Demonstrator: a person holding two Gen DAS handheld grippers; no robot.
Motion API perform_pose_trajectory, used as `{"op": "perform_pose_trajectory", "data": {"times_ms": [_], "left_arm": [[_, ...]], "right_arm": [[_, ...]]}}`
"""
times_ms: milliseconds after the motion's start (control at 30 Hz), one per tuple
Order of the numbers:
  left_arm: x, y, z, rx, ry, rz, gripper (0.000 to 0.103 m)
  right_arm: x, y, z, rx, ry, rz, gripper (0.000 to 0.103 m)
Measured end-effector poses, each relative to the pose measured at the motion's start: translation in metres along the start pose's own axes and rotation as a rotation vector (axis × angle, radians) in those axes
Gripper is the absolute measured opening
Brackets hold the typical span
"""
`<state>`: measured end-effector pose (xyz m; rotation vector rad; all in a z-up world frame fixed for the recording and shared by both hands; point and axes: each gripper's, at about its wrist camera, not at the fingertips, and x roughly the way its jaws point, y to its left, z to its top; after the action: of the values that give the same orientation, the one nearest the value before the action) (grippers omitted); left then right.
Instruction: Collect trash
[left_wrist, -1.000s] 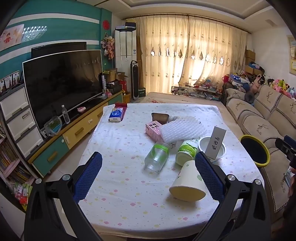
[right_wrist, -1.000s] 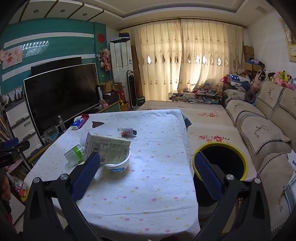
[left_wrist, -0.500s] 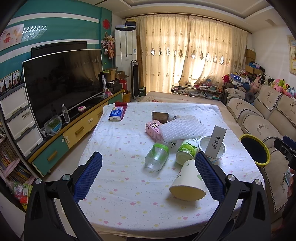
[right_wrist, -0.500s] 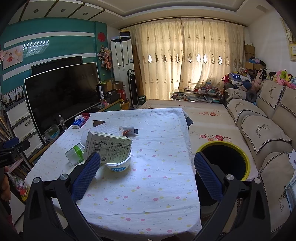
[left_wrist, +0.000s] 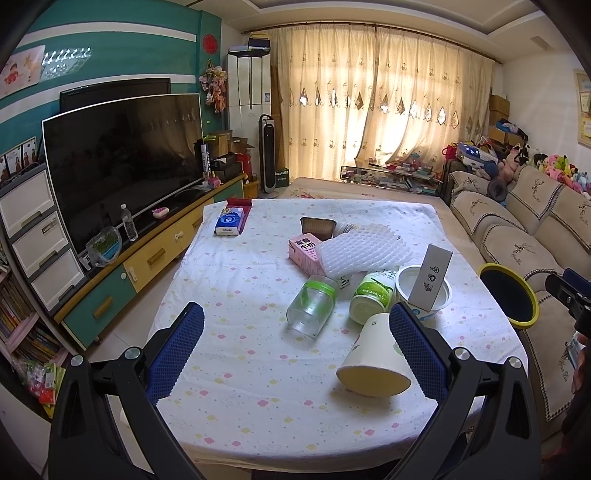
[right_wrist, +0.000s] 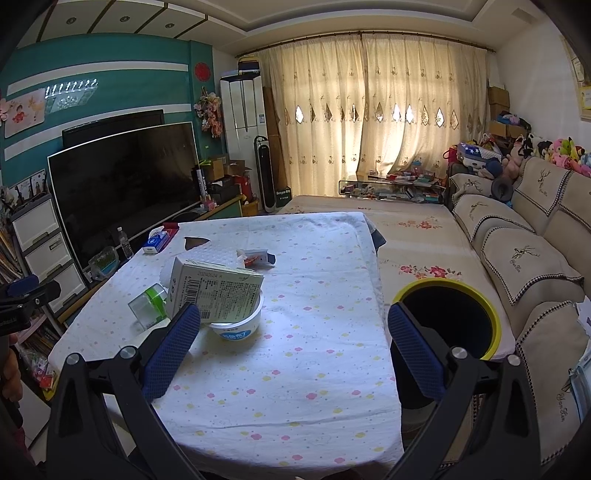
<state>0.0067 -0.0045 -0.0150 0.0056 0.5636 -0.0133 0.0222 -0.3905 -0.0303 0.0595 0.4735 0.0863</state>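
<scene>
Trash lies on the table (left_wrist: 229, 354): a tipped paper cup (left_wrist: 375, 360), a clear jar with a green lid (left_wrist: 312, 304), a green-labelled tub (left_wrist: 371, 297), a white bowl (left_wrist: 441, 301) holding a carton (left_wrist: 432, 278), a pink carton (left_wrist: 304, 253) and white foam wrap (left_wrist: 360, 253). My left gripper (left_wrist: 295, 350) is open and empty above the table's near edge, the cup by its right finger. My right gripper (right_wrist: 291, 350) is open and empty; the bowl (right_wrist: 236, 325) with the carton (right_wrist: 214, 291) sits by its left finger. The yellow-rimmed black bin (right_wrist: 448, 317) stands right of the table.
A tissue pack (left_wrist: 229, 220) and a brown tray (left_wrist: 317, 226) lie at the table's far side. A TV (left_wrist: 122, 162) on a low cabinet (left_wrist: 147, 262) runs along the left. A sofa (right_wrist: 528, 266) runs along the right, behind the bin (left_wrist: 508, 301).
The right gripper's view has drifted slightly up and back; the bowl and bin sit a little lower in it. The left gripper is almost still.
</scene>
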Motion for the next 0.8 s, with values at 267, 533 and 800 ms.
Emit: {"op": "perform_pose_trajectory", "data": {"times_ms": [267, 533, 800], "left_arm": [[-0.0009, 0.0001, 0.0015, 0.003, 0.001, -0.003, 0.099], [-0.0016, -0.0006, 0.0021, 0.004, 0.005, -0.005, 0.099], [-0.0014, -0.0009, 0.0023, 0.004, 0.006, -0.005, 0.099]], "right_arm": [[-0.0004, -0.0007, -0.0001, 0.000, 0.002, 0.001, 0.097], [0.0021, 0.0003, -0.0011, -0.001, 0.007, 0.001, 0.097], [0.0028, 0.0004, -0.0019, -0.001, 0.008, 0.002, 0.097]]}}
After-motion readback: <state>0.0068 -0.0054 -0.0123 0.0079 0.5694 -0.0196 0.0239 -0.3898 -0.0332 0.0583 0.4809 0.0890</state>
